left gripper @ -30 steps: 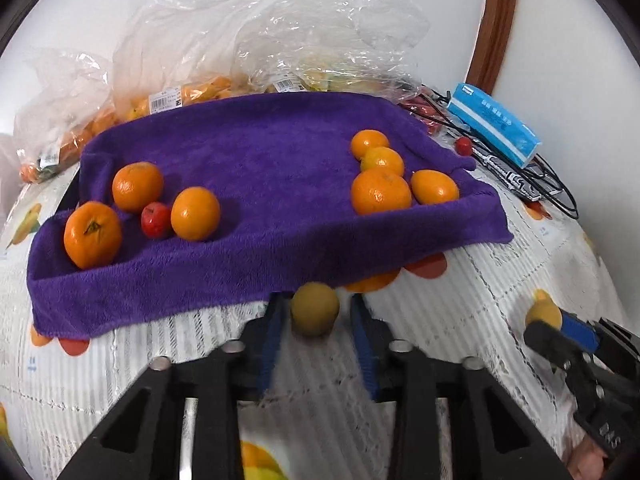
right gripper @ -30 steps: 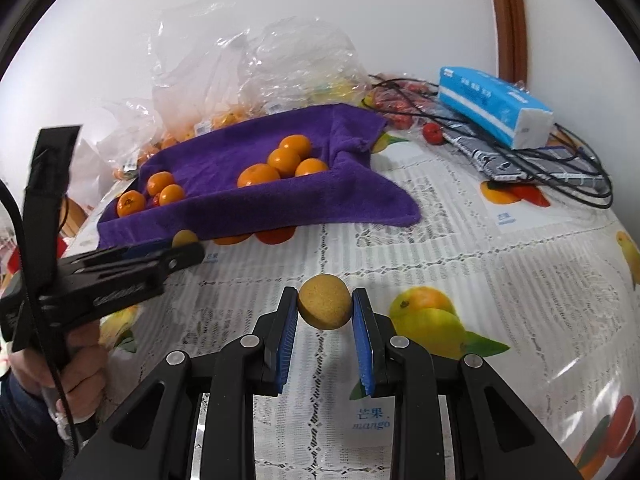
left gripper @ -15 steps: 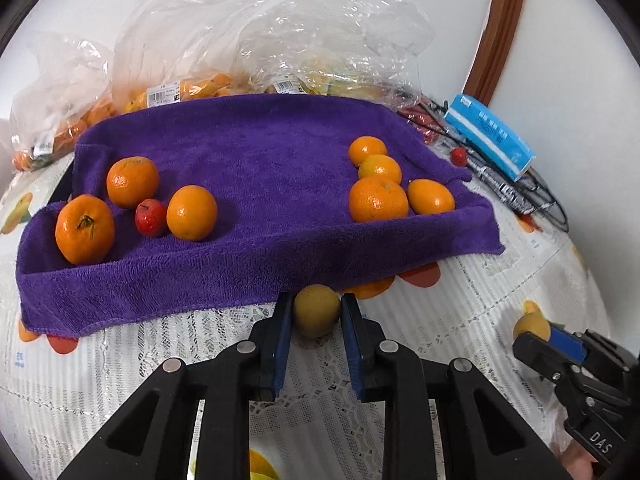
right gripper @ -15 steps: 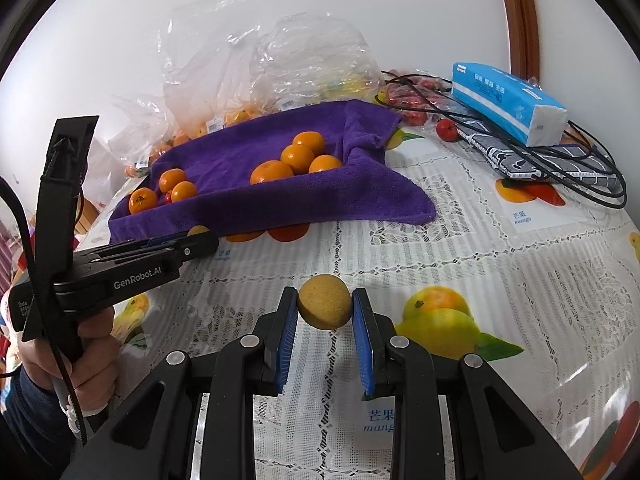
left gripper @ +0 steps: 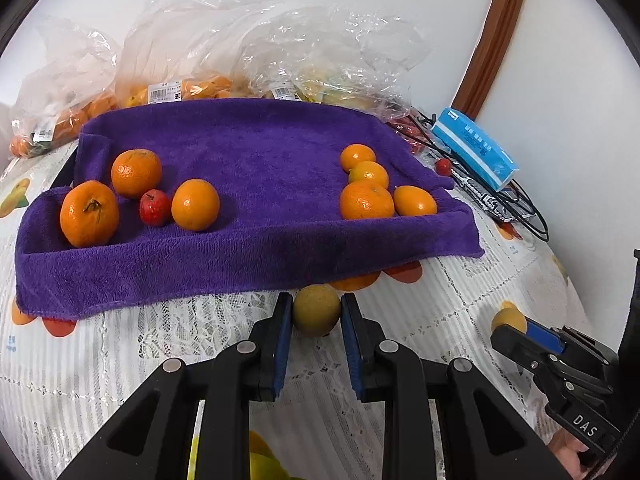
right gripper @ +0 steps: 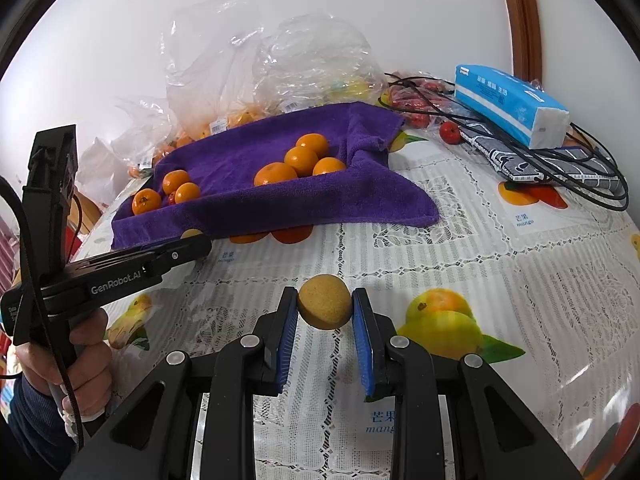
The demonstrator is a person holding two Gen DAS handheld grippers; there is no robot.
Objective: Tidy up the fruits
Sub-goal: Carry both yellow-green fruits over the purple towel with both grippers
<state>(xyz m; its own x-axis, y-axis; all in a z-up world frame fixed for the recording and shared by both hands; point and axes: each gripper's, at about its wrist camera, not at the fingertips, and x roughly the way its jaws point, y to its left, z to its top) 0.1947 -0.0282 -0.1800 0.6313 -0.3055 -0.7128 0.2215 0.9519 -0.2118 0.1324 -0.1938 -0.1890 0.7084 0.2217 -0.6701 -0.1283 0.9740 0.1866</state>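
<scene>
We see the left gripper (left gripper: pixel 316 314) clenched on a small round yellow-brown fruit with a smooth skin (left gripper: pixel 317 309), held just in front of the near edge of the purple terry towel (left gripper: pixel 256 152). The right gripper (right gripper: pixel 325 312) is clenched too, on a second round yellow-brown fruit with a rough, dotted skin (right gripper: pixel 325 306), over the white lace tablecloth with printed fruits (right gripper: pixel 460 248), well apart from the towel.

We judge that both fruits are carried toward the towel. There the round orange mandarins lie in two groups, one at the left end (left gripper: pixel 136 172) and one at the right end (left gripper: pixel 366 204), and the middle is free for a new kind.

Whether the held fruits touch the cloth, we cannot tell. What lies inside the crumpled clear plastic bags (left gripper: pixel 280 48) behind the towel is hard to make out. The towel covers whatever is under it.
</scene>
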